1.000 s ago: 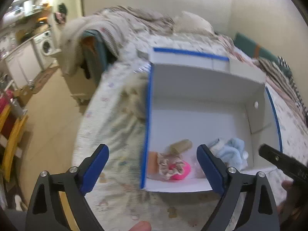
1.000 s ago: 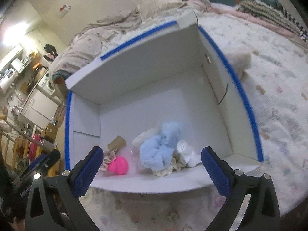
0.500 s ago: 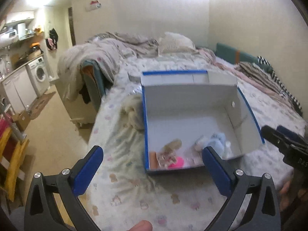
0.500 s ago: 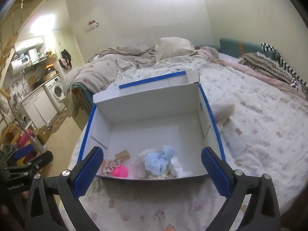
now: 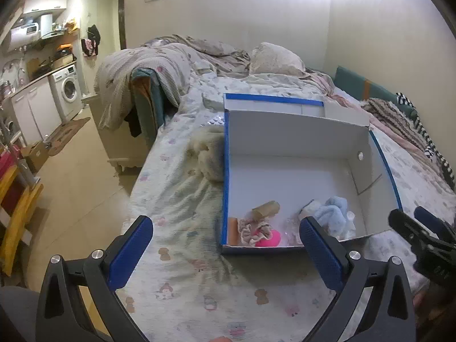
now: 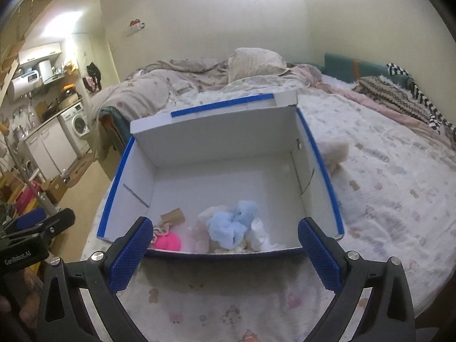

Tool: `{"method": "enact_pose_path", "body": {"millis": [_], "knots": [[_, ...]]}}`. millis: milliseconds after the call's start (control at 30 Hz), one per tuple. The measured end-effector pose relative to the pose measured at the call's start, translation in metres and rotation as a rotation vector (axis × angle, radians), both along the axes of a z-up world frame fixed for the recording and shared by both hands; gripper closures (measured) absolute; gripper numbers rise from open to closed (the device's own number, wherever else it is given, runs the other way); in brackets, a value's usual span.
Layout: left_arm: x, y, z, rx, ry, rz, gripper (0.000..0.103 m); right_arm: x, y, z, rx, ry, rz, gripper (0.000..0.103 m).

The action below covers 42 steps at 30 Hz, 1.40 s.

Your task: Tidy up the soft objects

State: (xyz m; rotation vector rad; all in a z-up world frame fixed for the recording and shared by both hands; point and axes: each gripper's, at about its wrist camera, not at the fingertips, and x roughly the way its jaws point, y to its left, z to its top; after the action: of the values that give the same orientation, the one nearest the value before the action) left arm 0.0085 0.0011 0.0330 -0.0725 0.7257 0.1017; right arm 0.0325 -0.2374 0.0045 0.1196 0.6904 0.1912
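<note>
The box (image 6: pixel 317 168) stands open at the top on the bed (image 6: pixel 384 188), so entry from above is free. Its raised back flap (image 6: pixel 228 114) blocks the far side, and the side walls close off left and right. Inside, the far half of the floor is bare; the near edge is crowded by a blue cloth (image 6: pixel 230 225), a pink ball (image 6: pixel 168 240) and a cardboard roll (image 5: pixel 265 208). A cream fluffy lump (image 5: pixel 209 154) lies against the box's outer left wall. The sheet in front of the box is bare.
</note>
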Motion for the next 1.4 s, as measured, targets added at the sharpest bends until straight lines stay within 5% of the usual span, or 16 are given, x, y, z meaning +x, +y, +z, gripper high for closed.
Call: {"method": "enact_pose_path", "body": {"millis": [1400], "knots": [[-0.0007,-0.0072,-0.0039,0.007,0.017,-0.047,0.001,0.0032,-0.0057,-0.0053,0.006,0.031,-0.028,0.000]]}}
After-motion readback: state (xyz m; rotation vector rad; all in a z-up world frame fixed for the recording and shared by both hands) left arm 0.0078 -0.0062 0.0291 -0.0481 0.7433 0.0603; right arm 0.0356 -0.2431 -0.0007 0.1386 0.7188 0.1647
